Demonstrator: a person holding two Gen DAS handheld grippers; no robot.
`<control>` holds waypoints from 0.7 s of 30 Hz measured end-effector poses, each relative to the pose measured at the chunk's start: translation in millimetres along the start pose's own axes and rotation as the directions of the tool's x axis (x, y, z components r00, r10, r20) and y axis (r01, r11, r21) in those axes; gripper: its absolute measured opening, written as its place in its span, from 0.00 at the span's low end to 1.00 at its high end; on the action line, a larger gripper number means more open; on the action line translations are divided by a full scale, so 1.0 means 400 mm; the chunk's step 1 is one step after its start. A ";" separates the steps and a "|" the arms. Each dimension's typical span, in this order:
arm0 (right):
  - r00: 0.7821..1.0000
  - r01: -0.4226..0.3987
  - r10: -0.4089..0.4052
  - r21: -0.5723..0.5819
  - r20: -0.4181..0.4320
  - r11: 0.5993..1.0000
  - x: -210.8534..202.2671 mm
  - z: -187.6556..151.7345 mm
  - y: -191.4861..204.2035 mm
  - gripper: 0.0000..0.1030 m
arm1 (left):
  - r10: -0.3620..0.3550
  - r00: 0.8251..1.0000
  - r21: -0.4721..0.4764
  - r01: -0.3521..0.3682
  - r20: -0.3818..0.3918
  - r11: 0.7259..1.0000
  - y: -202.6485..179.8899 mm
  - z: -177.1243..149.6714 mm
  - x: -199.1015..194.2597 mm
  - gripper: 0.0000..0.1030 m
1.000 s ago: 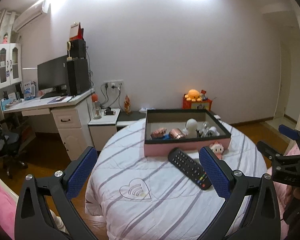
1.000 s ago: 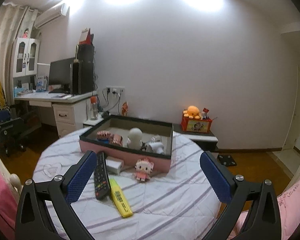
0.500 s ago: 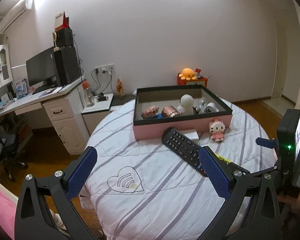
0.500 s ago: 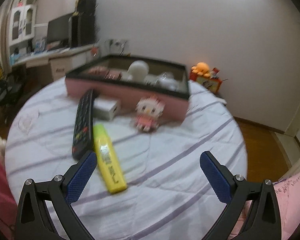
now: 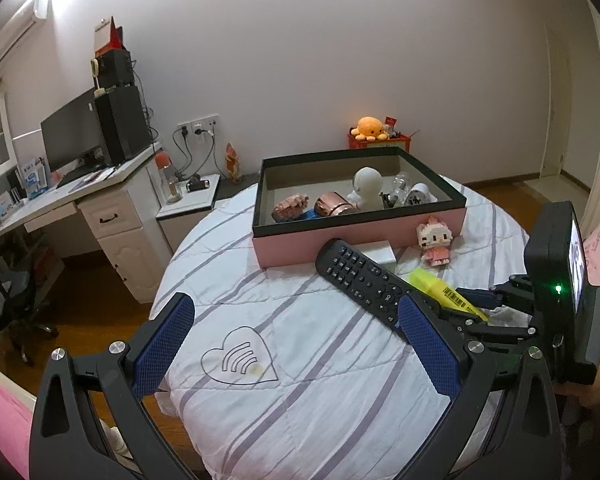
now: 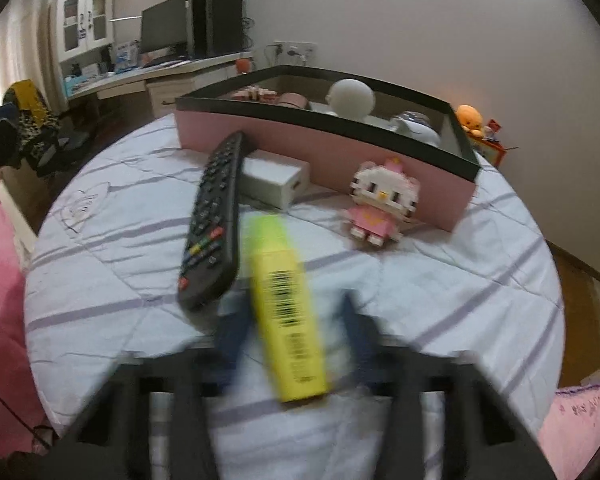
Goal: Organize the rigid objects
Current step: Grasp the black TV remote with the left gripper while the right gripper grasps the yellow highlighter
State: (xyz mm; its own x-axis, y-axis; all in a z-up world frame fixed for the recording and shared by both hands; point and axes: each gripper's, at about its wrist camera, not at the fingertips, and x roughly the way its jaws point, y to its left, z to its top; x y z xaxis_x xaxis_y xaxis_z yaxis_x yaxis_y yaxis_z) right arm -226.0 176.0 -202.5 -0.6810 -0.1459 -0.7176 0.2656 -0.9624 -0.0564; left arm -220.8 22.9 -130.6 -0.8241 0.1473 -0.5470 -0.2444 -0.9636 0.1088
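Observation:
A yellow highlighter (image 6: 284, 292) lies on the striped round table (image 5: 300, 380), beside a black remote (image 6: 212, 220). My right gripper (image 6: 294, 308) is blurred; its jaws are closing with the highlighter between them, and a gap still shows at each pad. In the left wrist view the right gripper (image 5: 480, 308) sits at the highlighter's (image 5: 440, 290) near end. My left gripper (image 5: 294, 308) hovers open and empty over the table, short of the remote (image 5: 360, 276). A pink box (image 5: 292, 244) with a black rim holds several small objects.
A small white box (image 6: 274, 178) and a pink-and-white block cat figure (image 6: 380, 200) rest against the pink box's front wall. A desk with a monitor (image 5: 72, 140) and a nightstand (image 5: 188, 204) stand beyond the table on the left. Pink bedding (image 6: 0, 280) lies beside it.
The right gripper dropped and tilted down to the highlighter, and its jaws came in from wide open to either side of it. The left gripper moved lower and closer to the table.

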 end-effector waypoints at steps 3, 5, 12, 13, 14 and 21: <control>1.000 0.012 -0.012 -0.004 0.005 1.000 -0.008 -0.010 -0.009 0.25 | -0.014 1.000 -0.015 0.014 -0.016 1.000 -0.011 0.002 0.016 1.00; 0.999 0.044 -0.044 0.020 0.005 0.999 -0.021 -0.023 -0.036 0.25 | -0.031 0.999 -0.033 0.030 -0.032 0.999 -0.022 0.004 0.033 1.00; 0.992 0.127 -0.128 0.111 0.009 0.986 -0.040 -0.042 -0.140 0.25 | -0.131 0.984 -0.118 0.117 -0.121 0.986 -0.106 0.004 0.137 1.00; 0.992 0.125 -0.128 0.119 0.011 0.985 -0.039 -0.041 -0.148 0.25 | -0.145 0.980 -0.134 0.126 -0.139 0.983 -0.117 0.004 0.154 1.00; 0.992 0.122 -0.125 0.128 0.012 0.984 -0.039 -0.042 -0.158 0.25 | -0.150 0.975 -0.152 0.125 -0.165 0.980 -0.128 0.003 0.174 1.00; 0.993 0.103 -0.111 0.153 0.046 0.983 -0.027 -0.040 -0.178 0.25 | -0.130 0.941 -0.250 0.051 -0.312 0.967 -0.162 -0.023 0.303 1.00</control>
State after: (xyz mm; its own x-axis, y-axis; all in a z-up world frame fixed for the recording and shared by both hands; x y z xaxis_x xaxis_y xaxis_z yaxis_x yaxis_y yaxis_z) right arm -226.6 249.6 -201.9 -0.7372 -0.0486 -0.6740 0.0870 -0.9959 -0.0233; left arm -300.0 101.3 -211.5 -0.5846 0.1945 -0.7877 -0.1506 -0.9800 -0.1302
